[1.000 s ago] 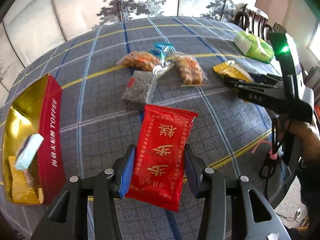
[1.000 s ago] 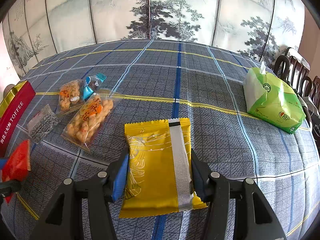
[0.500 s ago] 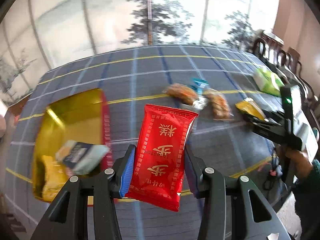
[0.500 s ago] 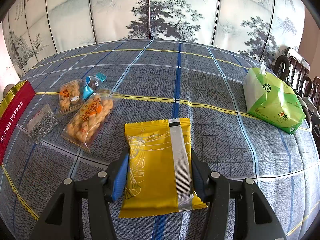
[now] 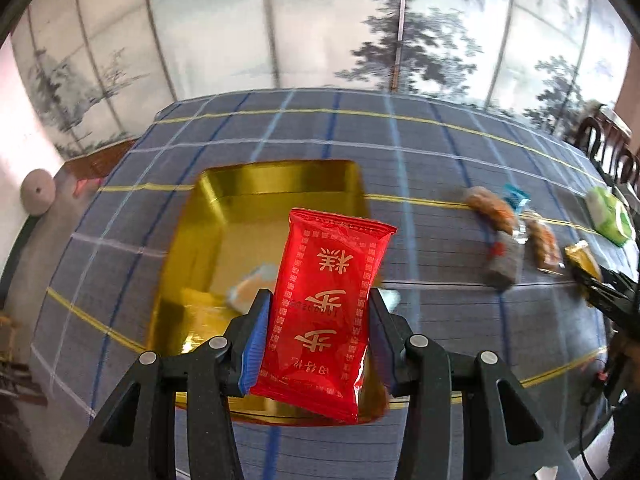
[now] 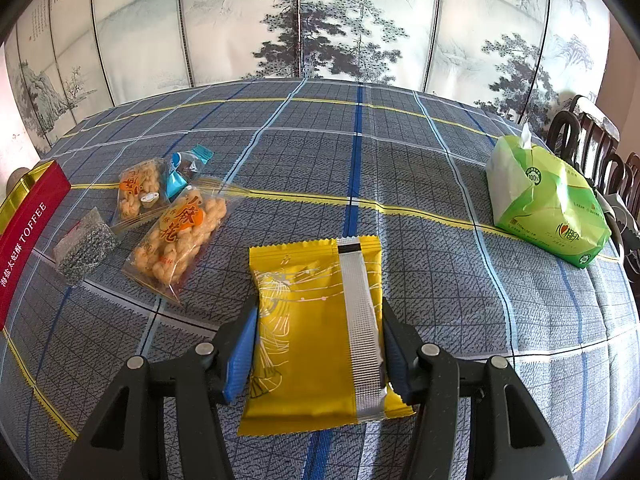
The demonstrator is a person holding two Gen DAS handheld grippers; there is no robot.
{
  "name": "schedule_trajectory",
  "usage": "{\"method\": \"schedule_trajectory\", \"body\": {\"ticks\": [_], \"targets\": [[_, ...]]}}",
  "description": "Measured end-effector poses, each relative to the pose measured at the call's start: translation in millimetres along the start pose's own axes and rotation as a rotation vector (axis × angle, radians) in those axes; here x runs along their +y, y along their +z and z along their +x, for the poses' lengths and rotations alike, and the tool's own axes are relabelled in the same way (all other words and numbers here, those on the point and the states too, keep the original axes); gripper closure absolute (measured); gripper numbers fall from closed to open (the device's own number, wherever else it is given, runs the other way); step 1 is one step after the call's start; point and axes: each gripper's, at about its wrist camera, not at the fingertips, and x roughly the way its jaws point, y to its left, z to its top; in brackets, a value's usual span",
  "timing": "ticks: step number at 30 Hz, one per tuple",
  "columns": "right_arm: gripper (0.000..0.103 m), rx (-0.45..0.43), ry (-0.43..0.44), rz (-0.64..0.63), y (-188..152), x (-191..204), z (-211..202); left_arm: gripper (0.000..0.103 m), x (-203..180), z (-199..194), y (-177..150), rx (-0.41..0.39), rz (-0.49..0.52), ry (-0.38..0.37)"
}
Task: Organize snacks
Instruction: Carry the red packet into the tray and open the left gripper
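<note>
Left gripper (image 5: 316, 340): fingers clamped on a red snack packet (image 5: 326, 312), held above the gold tin (image 5: 276, 184). Right gripper (image 6: 316, 354): fingers clamped on a yellow snack packet (image 6: 316, 336) over the plaid tabletop (image 6: 420, 184); twist-snack bags (image 6: 176, 236) lie left, tissue pack (image 6: 548, 204) right.

Soft, even daylight fills both fisheye views, edges bowed and corners black. The left view is motion-smeared (sharp only at the left gripper (image 5: 318, 322)); glare flashes off the gold tin (image 5: 280, 184) beyond it. The right view is crisp.
</note>
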Motion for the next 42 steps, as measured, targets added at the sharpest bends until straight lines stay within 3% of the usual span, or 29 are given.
{"method": "schedule_trajectory", "body": {"ticks": [10, 21, 42], "targets": [[0.046, 0.000, 0.000, 0.000, 0.1, -0.1, 0.1, 0.061, 30.8, 24.0, -6.6, 0.053, -0.073, 0.014], [0.046, 0.000, 0.000, 0.000, -0.1, 0.4, -0.1, 0.061, 33.8, 42.1, -14.8, 0.100, -0.063, 0.023], [0.046, 0.001, -0.001, 0.000, -0.3, 0.4, -0.1, 0.057, 29.9, 29.6, -16.2, 0.065, -0.021, 0.037]]}}
